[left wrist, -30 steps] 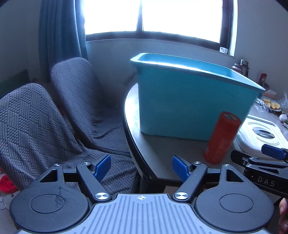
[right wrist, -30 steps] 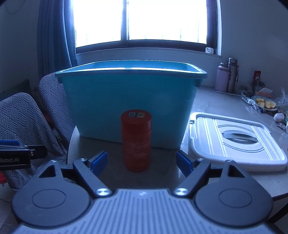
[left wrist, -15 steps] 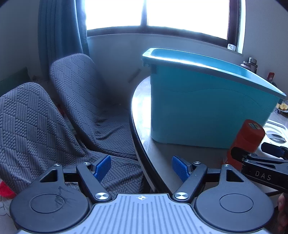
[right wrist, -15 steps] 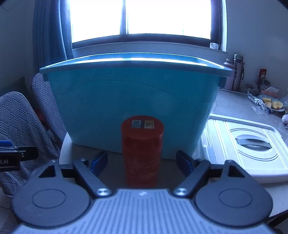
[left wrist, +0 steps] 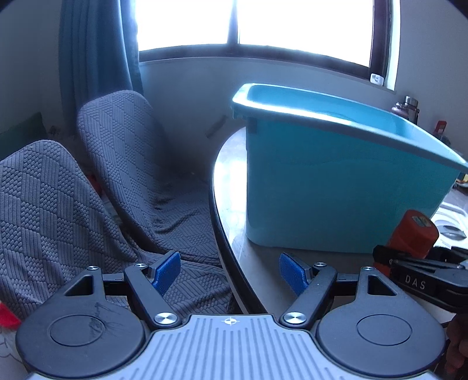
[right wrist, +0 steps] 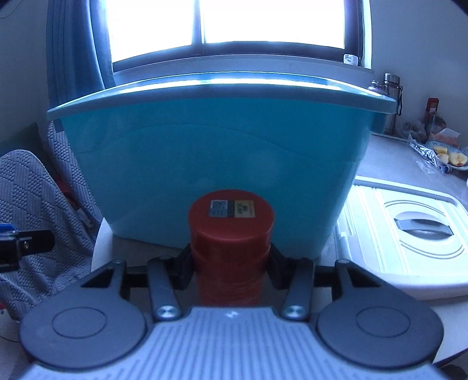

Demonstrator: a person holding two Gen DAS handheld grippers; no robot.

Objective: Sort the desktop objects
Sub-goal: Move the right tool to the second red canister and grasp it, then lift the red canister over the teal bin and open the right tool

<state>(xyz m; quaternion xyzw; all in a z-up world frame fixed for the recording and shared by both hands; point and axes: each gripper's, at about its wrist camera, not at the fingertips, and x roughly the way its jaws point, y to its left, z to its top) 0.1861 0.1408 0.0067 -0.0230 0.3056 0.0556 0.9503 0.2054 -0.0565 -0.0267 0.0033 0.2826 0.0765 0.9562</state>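
Closest to me, my right claw [right wrist: 231, 263] is clamped on the red canister [right wrist: 231, 233]: both pads press its sides just below the lid, and it stands upright on the counter [right wrist: 389, 163]. A small printed label sits on the lid. My left claw [left wrist: 229, 273] hangs with its blue pads [left wrist: 166, 269] apart and nothing between them, out over the counter's dark rounded edge, partly above the grey knitted chair cover [left wrist: 58, 210].

From the left camera I see the right claw and the canister low at the right edge. Just behind the canister rises the teal bin [right wrist: 216, 157], its near wall almost touching the lid's far side as seen from here. To the right of the bin a white lid [right wrist: 409, 233] with a recessed handle lies flat on the counter. Farther back, near the wall, stand two flasks [right wrist: 392, 96] and a plate of cut fruit [right wrist: 447, 157]. Beyond everything, the bright window [right wrist: 228, 26] and a blue curtain [right wrist: 76, 49].
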